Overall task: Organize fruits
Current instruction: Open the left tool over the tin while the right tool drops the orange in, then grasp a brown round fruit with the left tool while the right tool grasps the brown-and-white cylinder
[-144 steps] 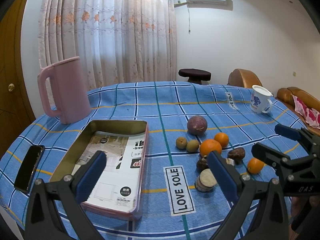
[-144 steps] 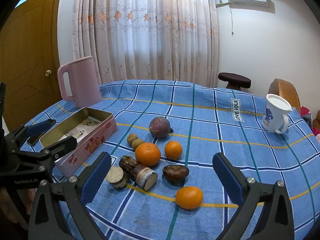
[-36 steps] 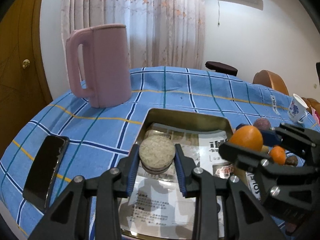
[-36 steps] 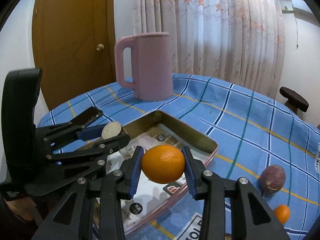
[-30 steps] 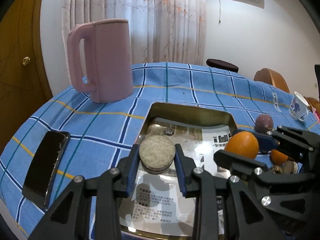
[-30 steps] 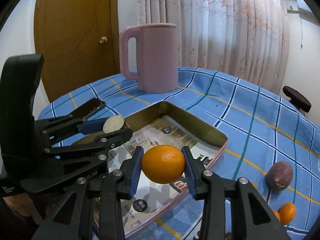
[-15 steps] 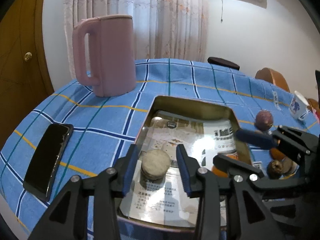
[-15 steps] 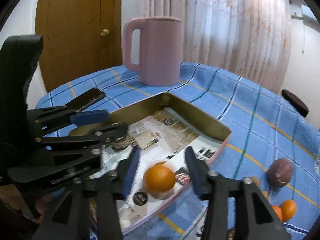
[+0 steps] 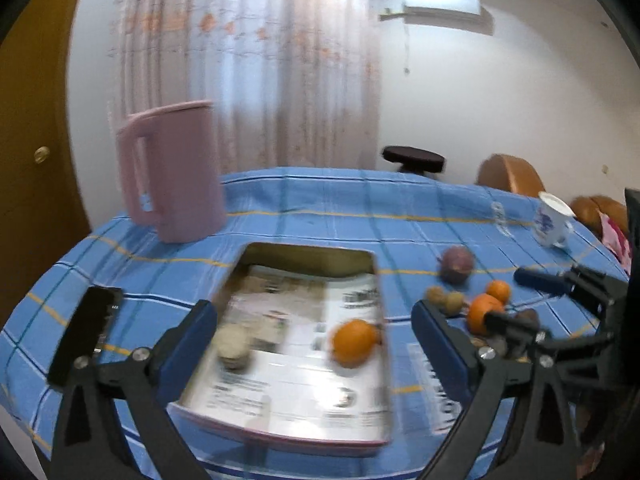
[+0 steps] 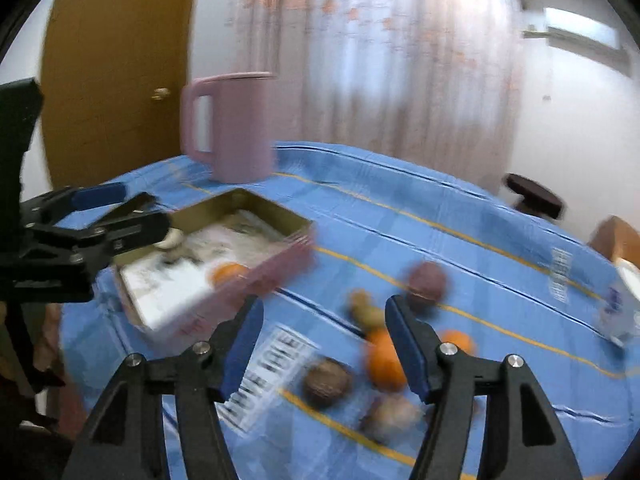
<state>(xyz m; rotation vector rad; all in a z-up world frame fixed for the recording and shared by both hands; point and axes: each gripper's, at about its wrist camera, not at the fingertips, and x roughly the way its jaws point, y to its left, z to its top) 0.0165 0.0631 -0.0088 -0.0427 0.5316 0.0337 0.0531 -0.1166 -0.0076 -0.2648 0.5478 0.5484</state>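
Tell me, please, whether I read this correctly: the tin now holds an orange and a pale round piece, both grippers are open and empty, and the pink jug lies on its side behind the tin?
Not quite: the pink jug stands upright behind the tin, as the left wrist view shows. The rest holds: the orange and the pale round piece lie in the tin, and the left gripper and right gripper, jaws just opened, are empty.
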